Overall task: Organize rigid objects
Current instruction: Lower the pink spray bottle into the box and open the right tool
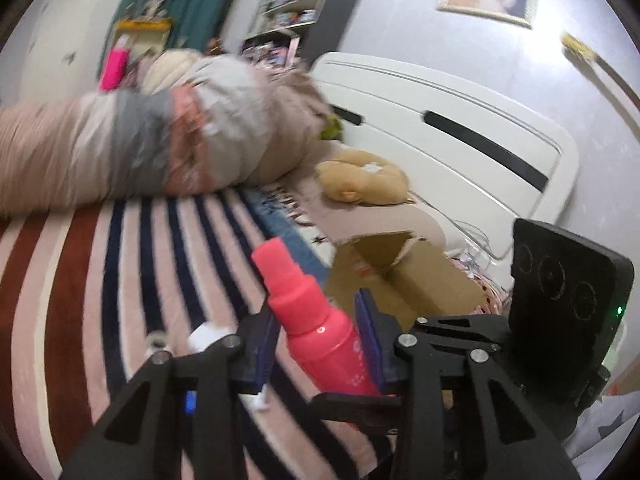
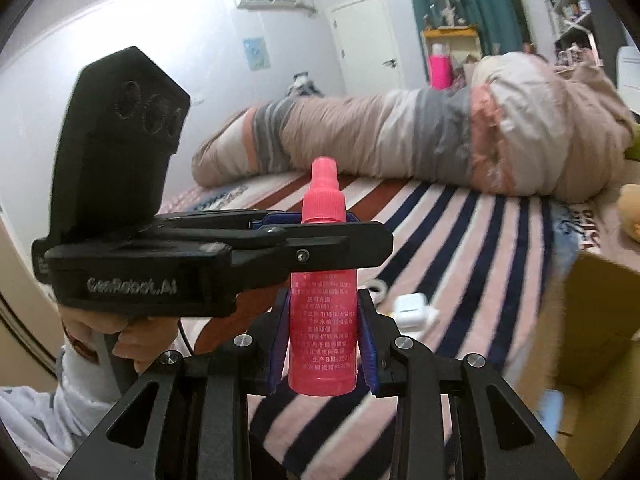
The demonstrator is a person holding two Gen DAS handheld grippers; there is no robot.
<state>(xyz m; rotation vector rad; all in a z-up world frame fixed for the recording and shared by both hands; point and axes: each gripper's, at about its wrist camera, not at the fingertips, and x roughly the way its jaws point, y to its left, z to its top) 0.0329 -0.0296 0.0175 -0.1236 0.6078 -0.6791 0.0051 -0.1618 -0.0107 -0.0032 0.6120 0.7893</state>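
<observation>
A pink spray bottle [image 1: 320,328] stands between the blue pads of my left gripper [image 1: 318,334], held over the striped bed. In the right wrist view the same bottle [image 2: 324,320] is upright between my right gripper's pads [image 2: 325,344], while the left gripper [image 2: 304,220] clamps it just below the cap. Both grippers are shut on the bottle. The right gripper's black body [image 1: 560,312] shows at the right of the left wrist view.
An open cardboard box [image 1: 404,276] lies on the bed ahead and right, also seen in the right wrist view [image 2: 600,320]. A white charger case [image 2: 412,310] and a small white item [image 1: 208,338] lie on the striped blanket [image 1: 120,280]. A rolled duvet [image 2: 400,140] and plush toy [image 1: 364,178] lie beyond.
</observation>
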